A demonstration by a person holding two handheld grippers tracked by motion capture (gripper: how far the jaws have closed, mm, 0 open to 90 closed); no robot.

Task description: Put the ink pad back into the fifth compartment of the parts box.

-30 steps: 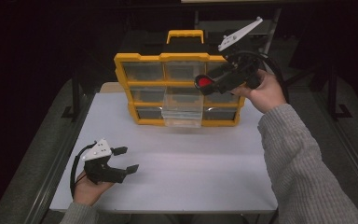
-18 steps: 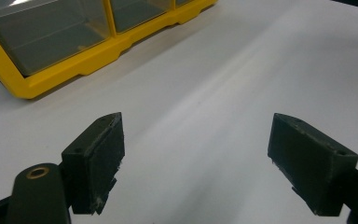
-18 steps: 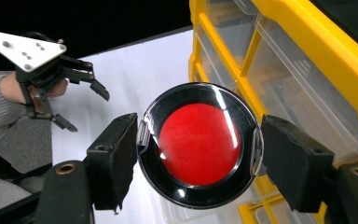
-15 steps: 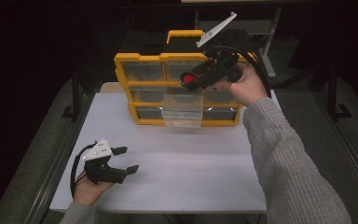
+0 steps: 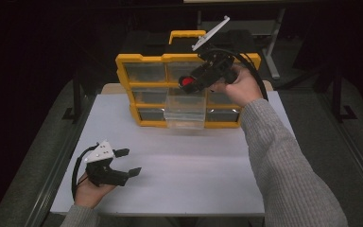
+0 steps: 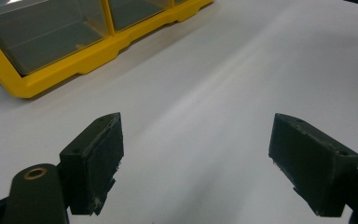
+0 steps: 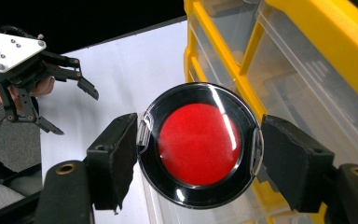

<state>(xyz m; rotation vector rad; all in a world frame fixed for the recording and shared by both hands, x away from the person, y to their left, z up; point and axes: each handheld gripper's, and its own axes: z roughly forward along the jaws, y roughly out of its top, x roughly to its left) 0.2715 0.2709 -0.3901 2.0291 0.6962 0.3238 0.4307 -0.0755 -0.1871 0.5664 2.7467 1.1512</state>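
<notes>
My right gripper (image 5: 189, 84) is held up in front of the yellow drawer cabinet (image 5: 142, 61), shut on a round black case with a red centre (image 7: 199, 142); the same round case (image 5: 187, 82) hangs just above a clear drawer (image 5: 185, 111) pulled out of the cabinet's middle column. In the right gripper view its two black pads (image 7: 114, 156) press the case's rim from both sides. My left gripper (image 5: 127, 162) rests near the table's front left, open, with only white tabletop between its pads (image 6: 95, 161).
The white table (image 5: 194, 161) stretches between the cabinet and the front edge. The cabinet (image 6: 51, 56) has several clear drawers and a yellow handle (image 5: 187, 34) on top. Dark floor and table legs surround the table.
The right gripper has carried the round case leftward across the cabinet's front, from the right column to above the pulled-out middle drawer. The left gripper has stayed put.
</notes>
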